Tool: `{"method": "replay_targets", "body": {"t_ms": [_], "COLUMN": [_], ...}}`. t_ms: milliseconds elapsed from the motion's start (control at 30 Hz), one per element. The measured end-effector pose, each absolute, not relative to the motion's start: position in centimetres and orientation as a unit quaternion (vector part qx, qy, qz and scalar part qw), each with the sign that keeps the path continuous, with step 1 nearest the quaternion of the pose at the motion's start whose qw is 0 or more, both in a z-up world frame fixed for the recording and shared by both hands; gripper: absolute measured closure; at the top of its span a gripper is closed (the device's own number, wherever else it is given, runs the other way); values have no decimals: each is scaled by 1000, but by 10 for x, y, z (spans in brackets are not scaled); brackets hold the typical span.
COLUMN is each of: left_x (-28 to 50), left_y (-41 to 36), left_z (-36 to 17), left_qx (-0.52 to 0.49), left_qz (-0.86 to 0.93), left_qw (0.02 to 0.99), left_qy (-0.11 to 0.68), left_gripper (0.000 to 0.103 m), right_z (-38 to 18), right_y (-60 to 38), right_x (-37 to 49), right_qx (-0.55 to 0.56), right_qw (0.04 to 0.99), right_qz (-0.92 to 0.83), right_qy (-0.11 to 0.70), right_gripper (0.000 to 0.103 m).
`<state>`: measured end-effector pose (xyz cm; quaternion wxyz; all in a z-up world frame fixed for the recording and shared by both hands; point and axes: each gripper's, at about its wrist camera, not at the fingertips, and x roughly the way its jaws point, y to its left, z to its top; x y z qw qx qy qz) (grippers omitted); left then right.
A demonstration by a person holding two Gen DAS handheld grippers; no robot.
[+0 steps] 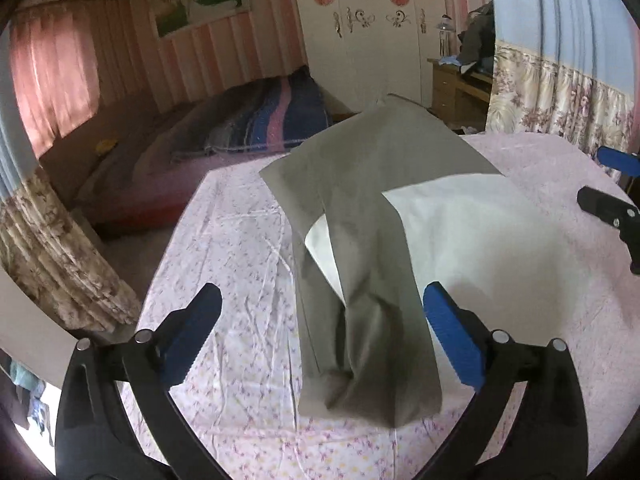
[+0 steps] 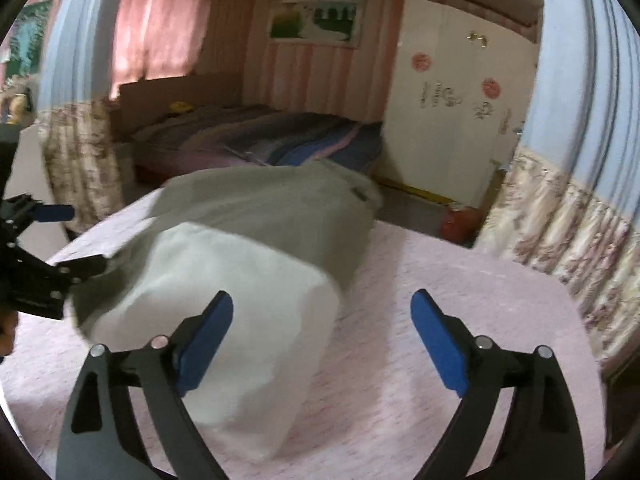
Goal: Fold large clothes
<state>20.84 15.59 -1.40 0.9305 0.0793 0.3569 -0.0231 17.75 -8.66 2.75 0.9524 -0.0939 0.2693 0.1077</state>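
A large grey-green and white garment (image 1: 368, 208) lies on the pink floral sheet (image 1: 240, 248). A grey sleeve is folded across its white part toward me. My left gripper (image 1: 320, 328) is open, with its fingers on either side of the sleeve end and above it. In the right wrist view the garment (image 2: 256, 240) lies ahead and to the left. My right gripper (image 2: 322, 336) is open and empty above the garment's white near edge and the sheet (image 2: 460, 280). The left gripper (image 2: 44, 248) shows at the left edge there. The right gripper (image 1: 612, 208) shows at the right edge of the left wrist view.
A second bed with a striped blanket (image 1: 264, 120) stands beyond. A white wardrobe (image 1: 372, 32) and a wooden desk (image 1: 456, 84) stand at the back. Floral curtains (image 1: 560, 96) hang at the right, and more (image 1: 52, 256) at the left.
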Motion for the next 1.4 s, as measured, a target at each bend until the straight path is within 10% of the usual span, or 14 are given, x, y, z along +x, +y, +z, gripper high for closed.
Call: {"method": "replay_targets", "body": {"t_ms": [500, 1400], "left_x": [306, 229], "left_y": [176, 176], "left_z": [-95, -97], "left_qx": [44, -39], "left_qz": [-51, -67], "left_qw": [885, 894], "left_qy": [460, 440], "left_gripper": [3, 3], "right_z": [-33, -59], "right_y": [-71, -99], "right_x": [251, 192], "right_qx": [-110, 88], "right_qw": [928, 926], "right_qz": [110, 145], "right_qy": [338, 339], "right_gripper": [14, 4]}}
